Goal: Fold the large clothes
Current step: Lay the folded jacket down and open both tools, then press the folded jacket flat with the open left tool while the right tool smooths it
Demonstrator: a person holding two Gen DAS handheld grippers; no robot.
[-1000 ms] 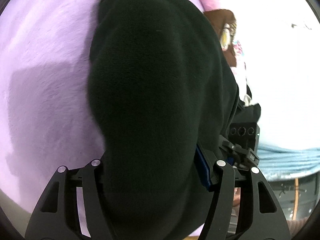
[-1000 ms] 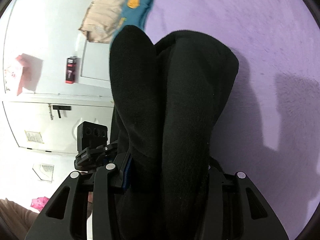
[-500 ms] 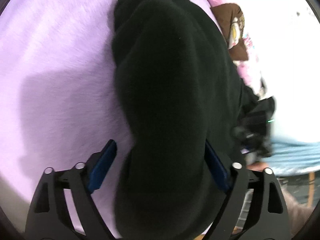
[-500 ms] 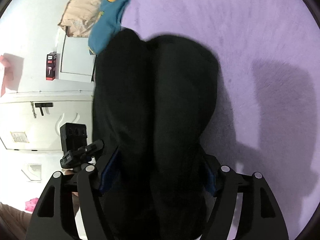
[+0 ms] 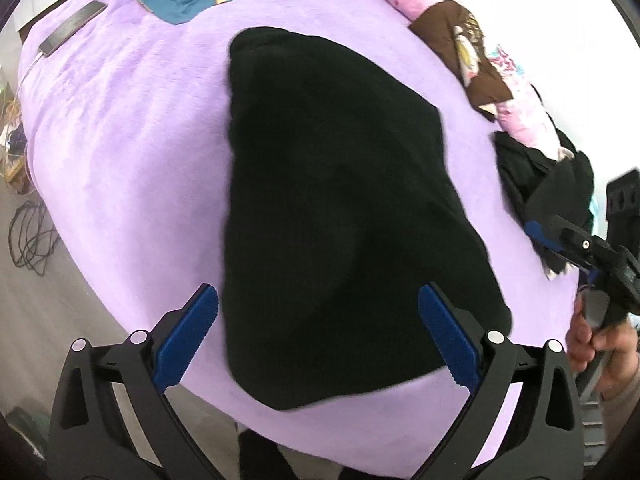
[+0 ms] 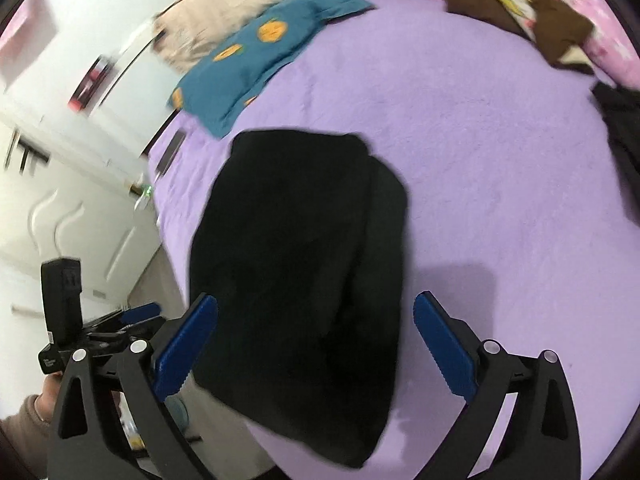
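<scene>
A folded black garment (image 5: 332, 208) lies on the purple bedspread (image 5: 120, 128), near the bed's front edge. It also shows in the right wrist view (image 6: 296, 264), hanging a little over the edge. My left gripper (image 5: 318, 340) is open and empty, raised above the garment's near end. My right gripper (image 6: 316, 348) is open and empty, also above the near end. The right gripper shows at the right edge of the left wrist view (image 5: 568, 240), and the left gripper shows at the lower left of the right wrist view (image 6: 132, 320).
A teal pillowcase with orange prints (image 6: 256, 60) and a pink and brown quilt (image 5: 480, 56) lie at the bed's far side. Another dark garment (image 5: 532, 168) lies at the right. A flat grey device (image 5: 72, 28) sits far left. Cables (image 5: 32, 236) lie on the floor.
Both grippers opened and let go of the black garment, then pulled back and up. The garment now lies flat and folded on the bed.
</scene>
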